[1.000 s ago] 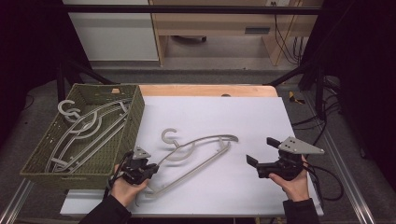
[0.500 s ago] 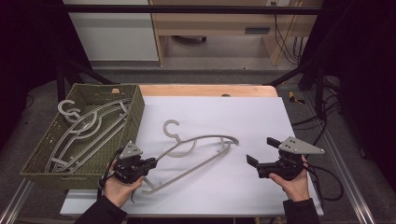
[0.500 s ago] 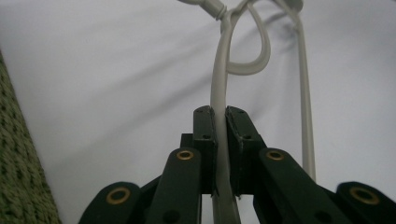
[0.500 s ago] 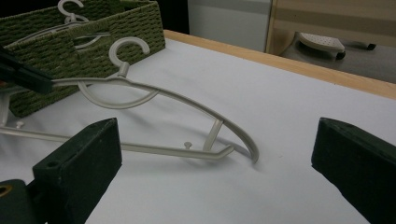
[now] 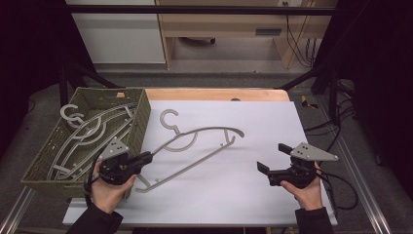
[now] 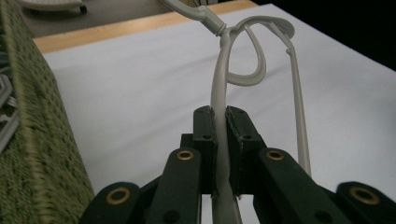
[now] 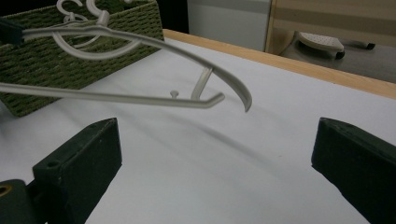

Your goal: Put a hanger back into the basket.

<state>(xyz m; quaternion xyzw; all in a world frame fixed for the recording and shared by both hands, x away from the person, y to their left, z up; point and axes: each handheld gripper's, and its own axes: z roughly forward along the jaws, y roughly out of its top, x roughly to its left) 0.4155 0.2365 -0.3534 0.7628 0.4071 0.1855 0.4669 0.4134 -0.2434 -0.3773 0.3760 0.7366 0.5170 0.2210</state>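
Left claw (image 5: 146, 157): seen at the near left of the worktop, beside the basket; its jaws are clamped on one arm of the grey hanger, as is shown close up in the left gripper view (image 6: 220, 140).
Hanger (image 5: 202, 141): a grey plastic clothes hanger, held at its left end by the left claw; it is raised off the white surface, its shadow being cast below it in the right gripper view (image 7: 140, 46). Its hook is pointed toward the far side of the worktop.
Right claw (image 5: 272, 165): held above the near right of the worktop, well apart from the hanger; its jaws are spread wide with nothing between them (image 7: 215, 163).
Basket (image 5: 141, 117): a green woven basket placed at the left edge of the worktop; several more grey hangers (image 5: 83, 129) are laid inside it.
Worktop (image 5: 263, 122): covered by a white sheet, with a wooden strip seen along the far edge.
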